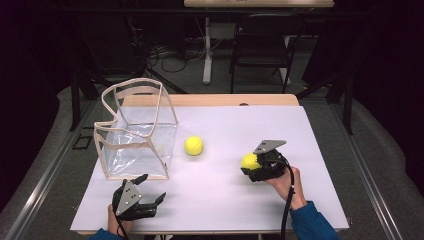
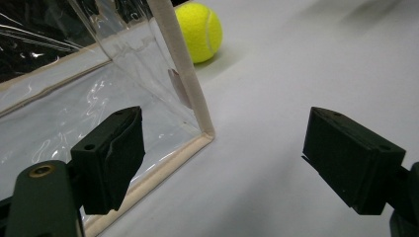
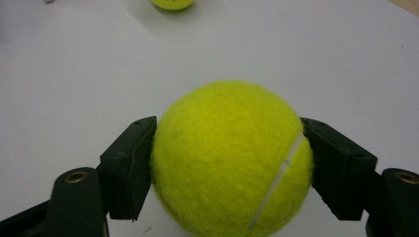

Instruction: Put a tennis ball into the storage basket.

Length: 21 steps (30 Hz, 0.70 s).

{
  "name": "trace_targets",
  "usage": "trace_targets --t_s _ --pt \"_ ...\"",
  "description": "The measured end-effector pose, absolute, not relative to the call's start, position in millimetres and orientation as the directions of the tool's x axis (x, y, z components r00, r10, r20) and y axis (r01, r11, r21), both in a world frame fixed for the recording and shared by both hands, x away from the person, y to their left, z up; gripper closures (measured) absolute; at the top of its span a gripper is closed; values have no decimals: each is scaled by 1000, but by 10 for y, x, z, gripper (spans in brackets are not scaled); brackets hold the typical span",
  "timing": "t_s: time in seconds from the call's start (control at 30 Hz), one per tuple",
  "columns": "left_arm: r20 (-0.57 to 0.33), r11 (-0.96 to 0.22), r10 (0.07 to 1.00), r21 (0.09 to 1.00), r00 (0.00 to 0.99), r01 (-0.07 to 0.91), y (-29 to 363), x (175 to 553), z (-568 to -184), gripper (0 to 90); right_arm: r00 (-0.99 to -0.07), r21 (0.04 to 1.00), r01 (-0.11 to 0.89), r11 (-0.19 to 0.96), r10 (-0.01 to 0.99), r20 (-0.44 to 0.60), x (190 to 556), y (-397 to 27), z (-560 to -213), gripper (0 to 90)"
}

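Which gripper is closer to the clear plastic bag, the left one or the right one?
Left. The left gripper sits open just in front of the clear plastic bag, at its near corner. The right gripper is far across the table, shut on a tennis ball.

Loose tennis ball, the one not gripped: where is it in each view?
High view: loose tennis ball mid-table, right of the clear bag.
Left gripper view: top centre, behind the bag's corner.
Right gripper view: top edge, beyond the held ball.
Shared landmark: white table sheet.
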<state>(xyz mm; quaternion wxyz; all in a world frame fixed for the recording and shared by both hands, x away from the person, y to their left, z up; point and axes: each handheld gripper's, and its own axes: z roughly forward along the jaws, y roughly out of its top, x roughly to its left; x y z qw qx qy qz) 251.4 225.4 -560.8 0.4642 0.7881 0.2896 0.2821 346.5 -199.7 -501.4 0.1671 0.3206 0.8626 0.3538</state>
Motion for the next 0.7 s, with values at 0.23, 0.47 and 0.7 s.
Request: trace_targets --t_s 0.23,0.47,0.7 --pt "179 -404 717 894 673 193 2253 2513 -5605 159 -735 737 418 530 675 -68 3439 -2015 -4981 257" --pt "173 -401 719 895 673 198 2254 2517 -5612 159 -733 756 406 514 677 -67 3423 -2024 -4946 257" --pt "172 -400 719 895 673 198 2251 2523 -5618 159 -734 770 393 503 676 -67 3404 -2025 -4900 258"
